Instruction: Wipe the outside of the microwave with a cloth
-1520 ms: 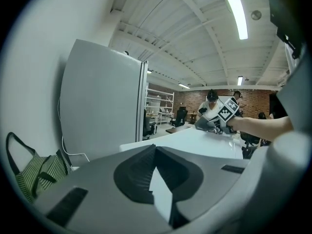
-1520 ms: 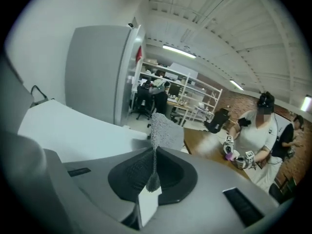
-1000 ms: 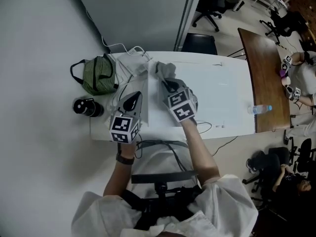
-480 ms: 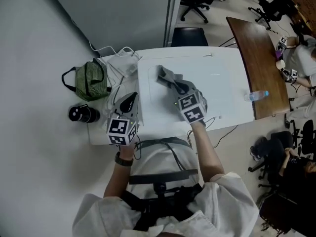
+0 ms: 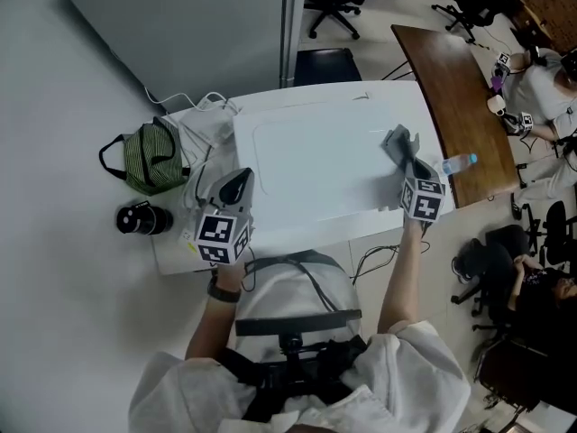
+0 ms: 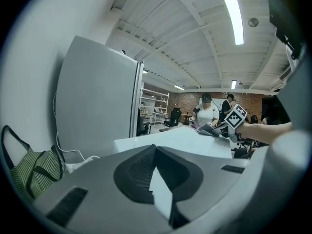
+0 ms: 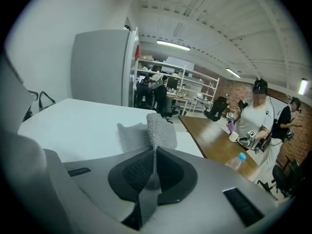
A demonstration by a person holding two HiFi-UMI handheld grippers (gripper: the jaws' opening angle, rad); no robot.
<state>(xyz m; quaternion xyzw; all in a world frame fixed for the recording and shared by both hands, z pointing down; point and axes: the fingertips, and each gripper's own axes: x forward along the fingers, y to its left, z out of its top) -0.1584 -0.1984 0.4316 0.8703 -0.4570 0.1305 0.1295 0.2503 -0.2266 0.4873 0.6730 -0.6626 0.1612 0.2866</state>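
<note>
The white microwave [image 5: 315,165] is seen from above, its flat top facing me. My right gripper [image 5: 408,163] is over the top's right edge, shut on a grey knitted cloth [image 5: 398,141] that lies against the top there. In the right gripper view the cloth [image 7: 157,129] stands up from between the closed jaws, over the white top [image 7: 73,123]. At the microwave's front left corner my left gripper [image 5: 235,181] is shut with nothing in it; its jaws [image 6: 155,149] meet in the left gripper view.
A green striped bag [image 5: 151,156] and a black cylinder [image 5: 140,219] sit left of the microwave, with white cables [image 5: 203,106] behind. A water bottle [image 5: 457,162] stands on the wooden table [image 5: 451,79] to the right. A tall grey cabinet [image 5: 180,25] rises behind. People sit at far right.
My right gripper has swept the cloth from the rear left of the microwave's top across to its right edge. The left gripper has stayed where it was.
</note>
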